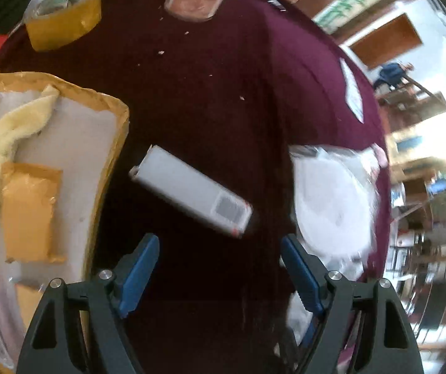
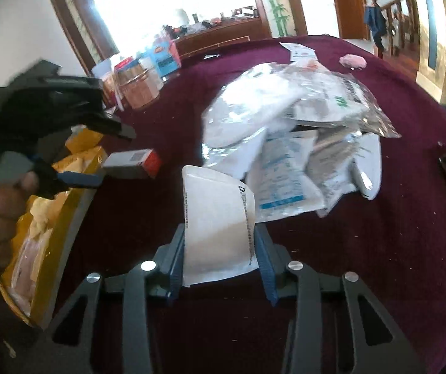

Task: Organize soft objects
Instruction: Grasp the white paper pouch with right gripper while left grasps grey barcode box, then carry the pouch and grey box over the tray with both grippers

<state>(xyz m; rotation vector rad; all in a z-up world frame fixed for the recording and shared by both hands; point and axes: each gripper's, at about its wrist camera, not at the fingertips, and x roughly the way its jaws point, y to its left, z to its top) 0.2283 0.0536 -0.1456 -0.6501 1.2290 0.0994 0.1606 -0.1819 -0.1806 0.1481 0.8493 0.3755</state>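
**Right wrist view: white packet clamped; left gripper spread and empty**

Right wrist view shows the right gripper [image 2: 221, 249] clamped on a white packet [image 2: 218, 227], held upright between the blue pads above the maroon tablecloth [image 2: 394, 249]. Just beyond it lies a heap of white and clear plastic packets [image 2: 291, 124]. At left, the left gripper [image 2: 67, 155] hangs over a yellow-lined box [image 2: 51, 218].

Left wrist view shows the left gripper [image 1: 219, 265] with fingers spread wide, nothing between them. A white carton [image 1: 191, 190] lies on the cloth just ahead. The yellow-lined box [image 1: 110, 143] at left holds a pale yellow cloth [image 1: 1, 143] and an orange packet [image 1: 29, 212].
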